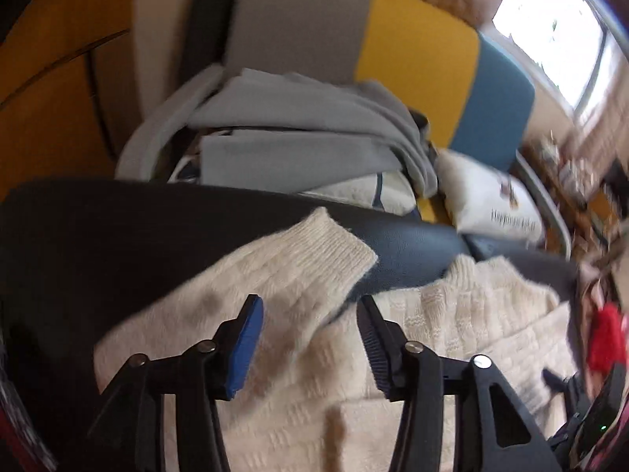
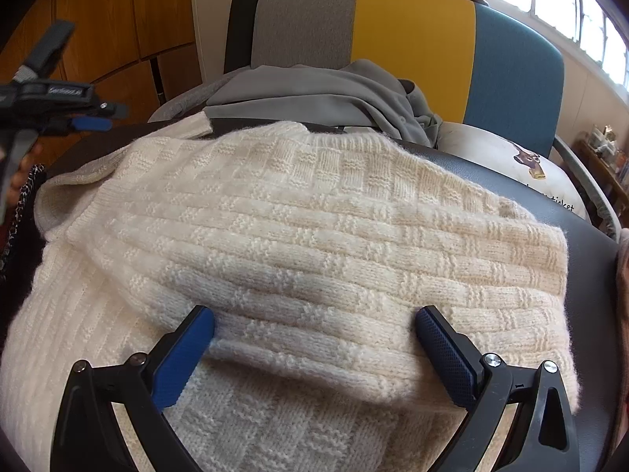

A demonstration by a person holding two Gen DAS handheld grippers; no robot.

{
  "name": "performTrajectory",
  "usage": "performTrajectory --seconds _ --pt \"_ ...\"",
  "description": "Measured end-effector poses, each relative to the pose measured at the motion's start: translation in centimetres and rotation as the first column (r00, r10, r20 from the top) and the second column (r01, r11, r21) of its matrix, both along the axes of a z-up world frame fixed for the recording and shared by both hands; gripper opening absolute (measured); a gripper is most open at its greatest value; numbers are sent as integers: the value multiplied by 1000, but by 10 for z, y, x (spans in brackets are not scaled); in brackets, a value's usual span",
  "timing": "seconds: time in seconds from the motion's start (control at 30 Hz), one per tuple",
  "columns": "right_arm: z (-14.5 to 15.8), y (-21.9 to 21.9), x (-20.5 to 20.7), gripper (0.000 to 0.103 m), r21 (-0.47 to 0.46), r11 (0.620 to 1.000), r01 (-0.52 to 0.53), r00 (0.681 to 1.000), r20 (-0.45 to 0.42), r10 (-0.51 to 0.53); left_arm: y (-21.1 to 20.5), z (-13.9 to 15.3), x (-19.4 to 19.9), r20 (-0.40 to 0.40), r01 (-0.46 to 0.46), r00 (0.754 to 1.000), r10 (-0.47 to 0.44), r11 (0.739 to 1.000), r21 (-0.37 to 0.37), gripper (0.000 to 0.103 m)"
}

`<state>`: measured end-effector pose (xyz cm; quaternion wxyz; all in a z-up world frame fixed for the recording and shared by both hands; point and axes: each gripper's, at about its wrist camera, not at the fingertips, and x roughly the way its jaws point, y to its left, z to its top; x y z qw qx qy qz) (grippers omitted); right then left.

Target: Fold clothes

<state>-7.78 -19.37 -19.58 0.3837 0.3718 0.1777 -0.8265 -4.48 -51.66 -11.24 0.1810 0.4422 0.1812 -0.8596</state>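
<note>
A cream knitted sweater (image 2: 298,236) lies spread on a black surface (image 2: 582,275), with a sleeve folded across its body. My right gripper (image 2: 314,326) is open, its blue pads either side of the folded sleeve's near edge, just above the knit. In the left wrist view the sweater (image 1: 275,295) shows a ribbed cuff (image 1: 334,244) lying out on the black surface (image 1: 118,228). My left gripper (image 1: 310,314) is open above the sleeve and holds nothing. It also shows at the far left of the right wrist view (image 2: 90,122), raised off the sweater.
Behind the surface stands a chair with a grey, yellow and blue back (image 2: 409,39), piled with grey clothes (image 2: 322,90) and a white printed cushion (image 2: 523,169). Wooden cabinets (image 2: 118,19) are at the left, a window (image 2: 589,11) at the right. A red item (image 1: 607,338) lies at the right edge.
</note>
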Motion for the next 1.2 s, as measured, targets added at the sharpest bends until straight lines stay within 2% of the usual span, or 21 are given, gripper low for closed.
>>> performTrajectory --seconds 0.13,0.23,0.3,0.33,0.4,0.43,0.5,0.53,0.63,0.7,0.73,0.87,0.97,1.03,1.1,1.2 --pt "0 0 -1 103 -3 1000 0 1000 2 0 7 -14 -34 92 148 985 -145 988 -31 60" --pt "-1 1 -1 103 -8 1000 -1 1000 4 1 16 -34 -58 187 233 958 -220 971 -51 61" --pt "-1 1 -1 103 -12 1000 -1 1000 7 1 18 -49 -64 244 246 944 -220 966 -82 63" --pt "-1 1 -1 103 -12 1000 -1 1000 7 2 16 -52 -65 243 236 948 -208 968 -91 67" --pt "-1 1 -1 103 -13 1000 -2 1000 7 2 9 -52 -63 207 188 964 -169 979 -74 66" --pt "-1 1 -1 103 -14 1000 -2 1000 7 2 5 -52 -60 184 156 972 -143 986 -60 60" --pt "-1 2 -2 103 -16 1000 -2 1000 7 3 -2 -50 -54 138 99 986 -94 995 -28 40" --pt "-1 2 -2 103 -17 1000 -3 1000 7 3 -6 -48 -50 121 62 991 -59 998 -17 15" --pt "-1 1 0 103 -14 1000 -3 1000 5 3 -26 -50 -38 80 -40 996 35 997 63 14" --pt "-1 1 0 103 -11 1000 -3 1000 2 3 -31 -49 -35 84 -80 994 77 996 35 12" --pt "-1 1 0 103 -10 1000 -3 1000 1 3 -33 -46 -32 60 -91 994 89 995 42 11" --pt "-2 1 0 103 -10 1000 -4 1000 0 4 -31 -15 -12 -124 -101 985 117 987 125 11" --pt "-2 1 0 103 -10 1000 -4 1000 -1 4 -15 8 4 -262 -48 960 102 978 205 11" --pt "-3 1 0 103 -11 1000 -4 1000 -2 4 9 22 12 -331 9 942 65 976 216 11" --pt "-3 2 0 103 -13 1000 -4 1000 -1 4 32 26 16 -364 66 931 21 972 226 11" --pt "-3 2 0 103 -12 1000 -5 1000 -2 5 75 19 12 -356 142 933 -61 968 206 11"
